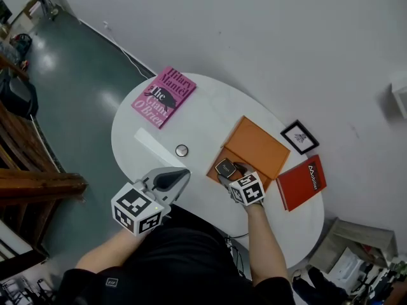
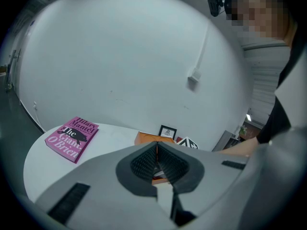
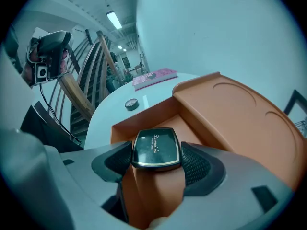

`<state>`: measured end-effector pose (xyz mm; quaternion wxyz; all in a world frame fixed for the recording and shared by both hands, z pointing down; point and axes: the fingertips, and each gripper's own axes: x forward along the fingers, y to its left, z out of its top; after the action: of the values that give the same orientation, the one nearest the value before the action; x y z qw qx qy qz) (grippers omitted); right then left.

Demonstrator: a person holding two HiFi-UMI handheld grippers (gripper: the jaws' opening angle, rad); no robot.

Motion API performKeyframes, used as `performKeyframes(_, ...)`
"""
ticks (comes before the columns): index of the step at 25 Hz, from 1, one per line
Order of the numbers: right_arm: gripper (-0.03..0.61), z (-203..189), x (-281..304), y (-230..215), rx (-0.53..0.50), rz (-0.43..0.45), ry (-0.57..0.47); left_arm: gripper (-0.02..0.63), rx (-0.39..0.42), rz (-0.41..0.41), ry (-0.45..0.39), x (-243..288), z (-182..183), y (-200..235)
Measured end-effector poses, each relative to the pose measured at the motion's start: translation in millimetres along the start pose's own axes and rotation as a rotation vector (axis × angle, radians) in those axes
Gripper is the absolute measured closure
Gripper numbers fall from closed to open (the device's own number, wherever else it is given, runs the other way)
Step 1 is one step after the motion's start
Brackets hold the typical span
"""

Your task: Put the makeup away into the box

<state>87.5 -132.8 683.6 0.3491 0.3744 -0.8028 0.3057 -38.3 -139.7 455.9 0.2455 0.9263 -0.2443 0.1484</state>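
Observation:
An orange box (image 1: pixel 221 164) stands open on the round white table (image 1: pixel 203 116), its lid (image 1: pixel 257 146) lying on its far side. My right gripper (image 1: pixel 227 173) is shut on a black compact with a gold rim (image 3: pixel 156 149) and holds it just over the open box (image 3: pixel 144 121). A small round silver makeup tin (image 1: pixel 182 150) rests on the table left of the box, also visible as a tin (image 3: pixel 131 104) in the right gripper view. My left gripper (image 1: pixel 177 178) hangs shut and empty above the table's near edge, jaws touching.
A pink book (image 1: pixel 164 96) lies at the table's far left. A red book (image 1: pixel 301 182) and a small black-framed picture (image 1: pixel 300 136) sit to the right of the box. A wooden stair rail (image 1: pixel 38 183) stands at the left.

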Motion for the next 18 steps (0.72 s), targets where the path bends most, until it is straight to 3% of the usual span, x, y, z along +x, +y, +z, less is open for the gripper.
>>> performKeyframes(9, 0.298, 4.6, -16.9, -2.1, -0.018, -0.051, -0.037, 0.6, -0.01, 0.001, -0.031, 1.2, 3.0, -1.6)
performKeyframes(14, 0.299, 30.1, -61.6, 4.2, 0.029, -0.061, -0.22, 0.6, -0.006, 0.0, -0.082, -0.8, 14.6, 1.4)
performKeyframes(18, 0.301, 32.4, -116.3, 7.9, 0.041, -0.136, -0.32, 0.6, 0.012, -0.021, -0.106, 2.2, 25.2, -0.5)
